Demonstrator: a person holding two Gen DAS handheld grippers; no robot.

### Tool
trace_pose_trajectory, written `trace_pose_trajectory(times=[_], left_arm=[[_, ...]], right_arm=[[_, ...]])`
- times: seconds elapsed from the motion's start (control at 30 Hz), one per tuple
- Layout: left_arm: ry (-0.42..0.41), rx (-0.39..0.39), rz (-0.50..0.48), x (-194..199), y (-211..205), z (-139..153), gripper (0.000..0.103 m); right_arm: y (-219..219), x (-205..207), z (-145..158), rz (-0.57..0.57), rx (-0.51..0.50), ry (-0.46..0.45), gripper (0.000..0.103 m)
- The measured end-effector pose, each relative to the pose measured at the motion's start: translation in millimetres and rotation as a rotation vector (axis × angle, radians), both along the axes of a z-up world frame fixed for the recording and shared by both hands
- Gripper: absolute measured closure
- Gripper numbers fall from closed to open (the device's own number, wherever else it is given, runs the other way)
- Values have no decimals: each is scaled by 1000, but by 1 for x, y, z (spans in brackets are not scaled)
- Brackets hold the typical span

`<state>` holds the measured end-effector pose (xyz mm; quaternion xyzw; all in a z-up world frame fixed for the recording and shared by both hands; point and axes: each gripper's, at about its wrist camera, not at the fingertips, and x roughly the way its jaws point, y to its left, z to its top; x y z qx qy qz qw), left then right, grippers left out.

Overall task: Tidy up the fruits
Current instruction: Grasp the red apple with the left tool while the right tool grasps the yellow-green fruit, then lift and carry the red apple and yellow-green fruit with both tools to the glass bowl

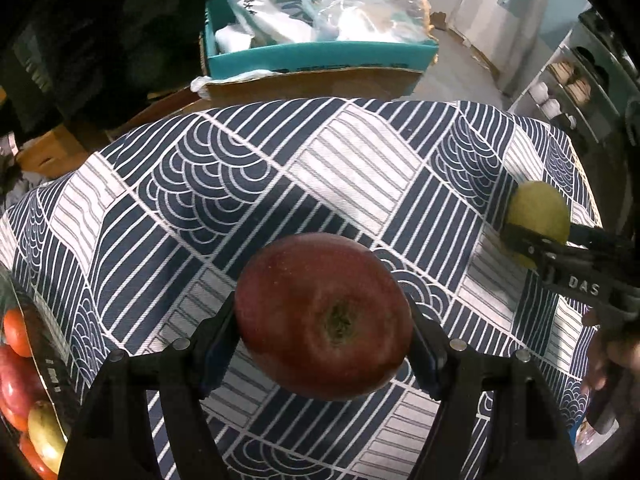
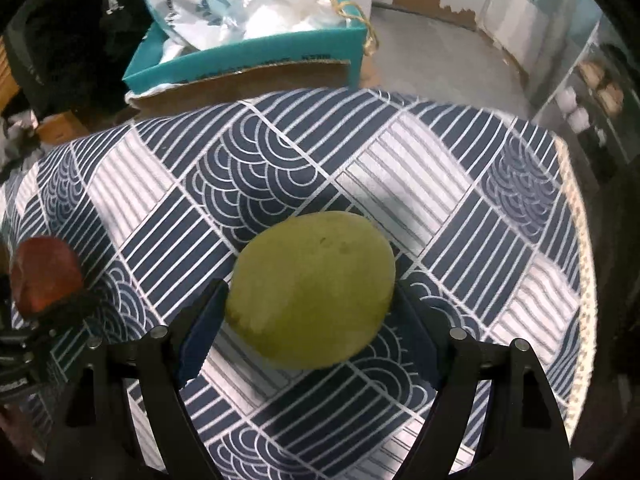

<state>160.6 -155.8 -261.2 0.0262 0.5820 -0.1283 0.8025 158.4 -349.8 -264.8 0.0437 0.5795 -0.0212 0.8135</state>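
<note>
The left gripper (image 1: 324,344) is clamping a red apple (image 1: 324,316) above the patterned tablecloth (image 1: 360,168); to its right, the right gripper (image 2: 310,320) is gripping a green fruit (image 2: 312,288).

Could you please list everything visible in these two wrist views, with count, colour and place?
apple: one, dark red, between the left gripper's fingers, above the cloth
pear: one, yellow-green, between the right gripper's fingers, above the cloth
fruits: several, red, orange and yellow, in a container at the left edge of the left view
tablecloth: one, navy and white patterned, covering the table
box: one, teal, beyond the table's far edge
bags: several, white and clear plastic, in the box
shelf: one, white, far right, holding small items too blurred to name
left gripper: one, black, shut on the apple
right gripper: one, black, shut on the pear
</note>
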Motion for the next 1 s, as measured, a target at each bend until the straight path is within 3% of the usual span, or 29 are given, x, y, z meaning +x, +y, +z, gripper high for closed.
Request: trace_pose_trajectory(times=[0.13,0.6,1.0], left_arm=[[7,-3,11,2,5,-1,27],[-15,-1,20,-2,14,11,27],[-83,-4,23,-18,25,46,27]], right_arm=[[-4,1,-10,-22,31,0,22],[6,-11,-5,-27,-30,-49,26],[17,-28,29,-31,-57,-106,26]])
